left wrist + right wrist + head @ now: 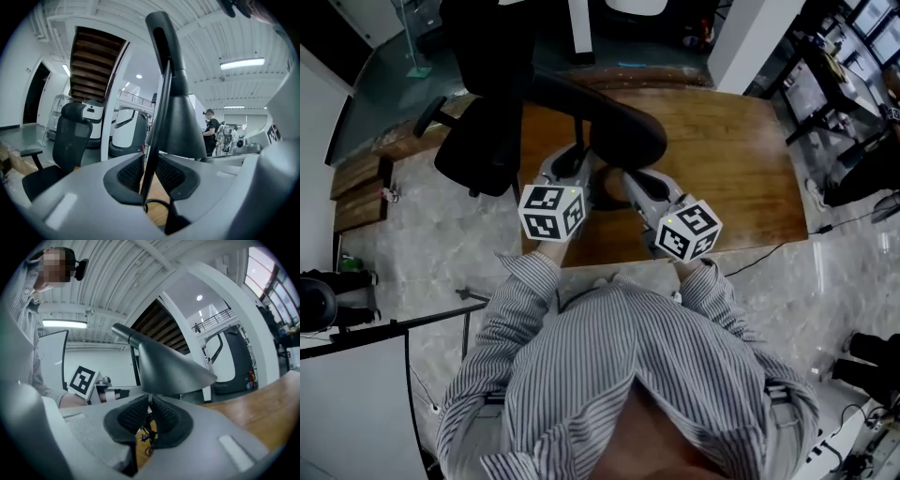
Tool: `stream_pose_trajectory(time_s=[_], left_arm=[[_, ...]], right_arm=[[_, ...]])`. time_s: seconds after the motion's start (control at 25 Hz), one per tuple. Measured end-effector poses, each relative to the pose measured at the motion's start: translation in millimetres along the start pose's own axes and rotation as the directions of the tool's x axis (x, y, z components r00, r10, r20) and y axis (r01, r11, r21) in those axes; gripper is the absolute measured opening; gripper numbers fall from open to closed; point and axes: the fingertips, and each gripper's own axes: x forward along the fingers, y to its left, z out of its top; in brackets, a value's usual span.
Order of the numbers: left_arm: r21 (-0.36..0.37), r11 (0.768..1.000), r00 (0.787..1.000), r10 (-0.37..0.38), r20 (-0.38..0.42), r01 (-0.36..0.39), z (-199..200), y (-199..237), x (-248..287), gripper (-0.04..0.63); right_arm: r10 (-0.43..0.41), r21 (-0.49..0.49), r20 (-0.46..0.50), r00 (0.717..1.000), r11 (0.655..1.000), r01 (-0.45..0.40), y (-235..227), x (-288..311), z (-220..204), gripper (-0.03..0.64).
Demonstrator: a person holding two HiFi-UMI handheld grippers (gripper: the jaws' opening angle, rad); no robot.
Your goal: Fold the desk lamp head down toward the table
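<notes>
The left gripper [149, 174] has its jaws apart around the desk lamp [614, 127]. The lamp's thin black stem [158, 123] runs up between the pads close to one of them, and bare wood shows in the gap beside the other. The right gripper [151, 409] has its jaws drawn nearly together, pinched on a slim part just under the rim of the shade [171, 369]. I can't make out which part that is.

The lamp stands on the wooden table [741, 169], on its left half toward the edge where the person stands. It is matte black all over. It has a plain cone shade that flares wide at the mouth and a thick curved neck [161, 33] rising from the top of the cone. A thin cord loops low by the stem. From above, the head reads as one dark oval over the tabletop.

A black office chair [483, 141] sits off the table's left end. The person's striped sleeves [520, 291] reach in over the near edge.
</notes>
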Motion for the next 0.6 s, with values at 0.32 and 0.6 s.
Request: stream_pose_trajectory(time_s=[0.32,0.6], left_arm=[[0.005,0.999,0.997,0.032,0.067,-0.033,2.2,-10.5,-38.0,0.074],[-0.043,0.998,0.998,-0.054,0.027,0.055,-22.2,-56.5,-67.8,0.003]], right_arm=[[-0.076,-0.013,-0.119,0.990,0.997,0.075,15.0,-11.1,-37.2,0.026],[-0.062,-0.086,-0.115,0.991,0.995,0.052,41.6,-23.7,-25.9,0.026]])
